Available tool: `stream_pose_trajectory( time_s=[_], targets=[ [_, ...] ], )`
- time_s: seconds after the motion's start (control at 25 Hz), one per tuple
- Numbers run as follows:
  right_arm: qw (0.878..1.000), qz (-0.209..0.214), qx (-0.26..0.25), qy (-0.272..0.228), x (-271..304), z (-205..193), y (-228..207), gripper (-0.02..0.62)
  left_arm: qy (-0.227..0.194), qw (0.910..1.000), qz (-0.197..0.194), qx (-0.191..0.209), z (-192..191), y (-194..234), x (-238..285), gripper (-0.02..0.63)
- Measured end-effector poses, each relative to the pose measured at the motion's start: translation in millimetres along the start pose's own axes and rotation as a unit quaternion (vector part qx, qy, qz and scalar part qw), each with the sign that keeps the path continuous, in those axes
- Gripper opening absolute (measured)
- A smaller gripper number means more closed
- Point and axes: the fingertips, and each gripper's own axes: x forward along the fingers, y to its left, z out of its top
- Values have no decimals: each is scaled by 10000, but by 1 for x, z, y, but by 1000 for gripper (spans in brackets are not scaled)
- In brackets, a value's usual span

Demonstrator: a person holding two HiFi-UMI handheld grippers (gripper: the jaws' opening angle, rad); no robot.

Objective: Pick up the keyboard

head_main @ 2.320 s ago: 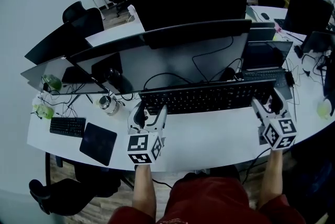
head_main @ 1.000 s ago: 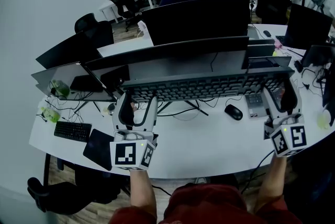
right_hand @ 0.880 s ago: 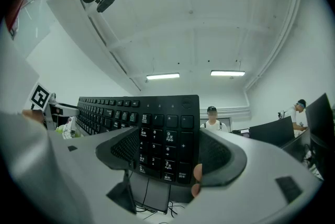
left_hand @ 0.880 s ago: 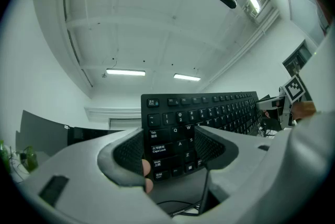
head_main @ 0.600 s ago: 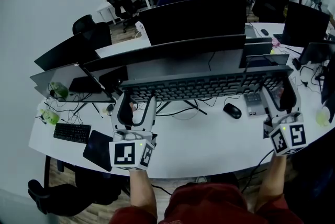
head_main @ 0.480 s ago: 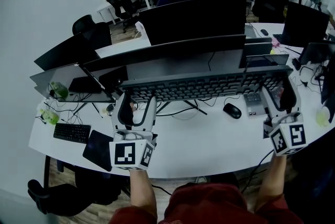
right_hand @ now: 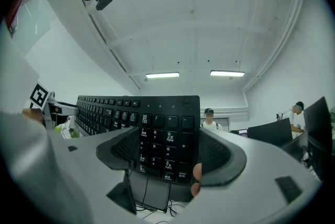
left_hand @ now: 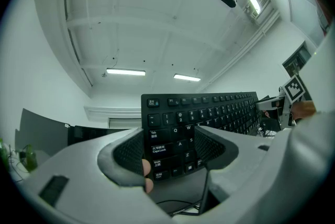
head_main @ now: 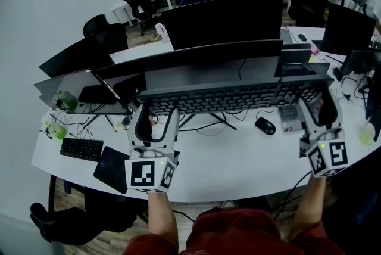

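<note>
Hanging clear above the white surface (head_main: pixel 238 159), the black keyboard (head_main: pixel 232 98) spans between the two grippers, roughly level in front of the monitors (head_main: pixel 226 20). The left gripper (head_main: pixel 156 112) has its jaws clamped on the keyboard's left end, over the Tab and Caps Lock keys. The right gripper (head_main: pixel 321 106) has its jaws clamped on the number-pad end. A mouse (head_main: pixel 264 125) lies on the surface below, toward the right.

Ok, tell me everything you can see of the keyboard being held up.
The keyboard is black, full-size with a number pad, apparently plastic. It hangs clear of the white desk, roughly level, keys facing up toward the person, in front of the monitors. The left gripper clamps its left end over the Tab and Caps Lock keys; the right gripper clamps the number-pad end.
</note>
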Motion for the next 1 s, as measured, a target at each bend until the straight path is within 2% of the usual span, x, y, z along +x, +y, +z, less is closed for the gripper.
stream_pose_trajectory(
  time_s=[1.0],
  targets=[
    [10000,-38,-6,83,3,-3,3,354,-13,10000,-11,-38,-4,5,2,306]
  ],
)
